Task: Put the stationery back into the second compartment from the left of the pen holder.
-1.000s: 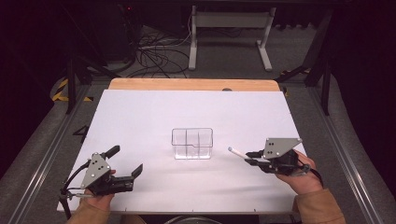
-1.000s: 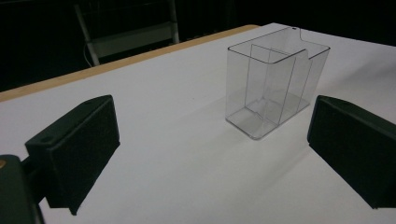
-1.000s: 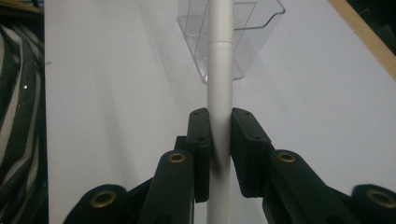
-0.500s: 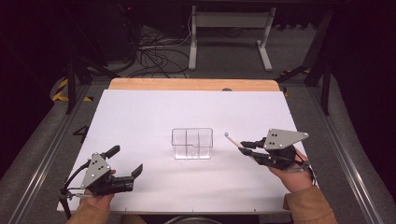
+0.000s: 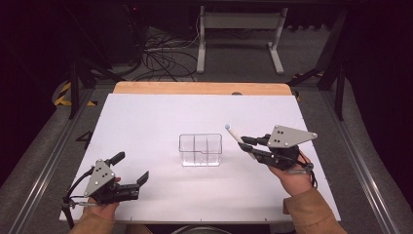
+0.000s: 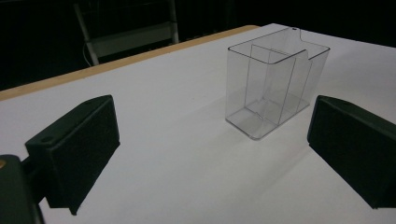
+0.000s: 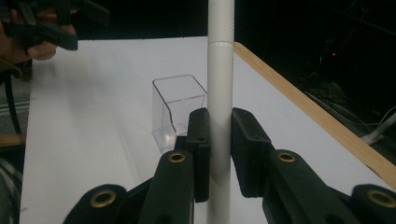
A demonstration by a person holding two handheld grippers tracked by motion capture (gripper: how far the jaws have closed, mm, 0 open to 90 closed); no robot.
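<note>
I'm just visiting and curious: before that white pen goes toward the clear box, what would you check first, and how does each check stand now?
1. Right gripper shut firmly on the white cylindrical pen: ok.
2. Pen lifted off the white table: ok, judging by the high view.
3. Clear plastic divided box upright, top open: ok.
4. Box compartments empty: ok.
5. Left gripper open, holding nothing, apart from the box: ok.
6. Pen lined up with a compartment: not ok; it is off to the box's right and points slantwise.
</note>
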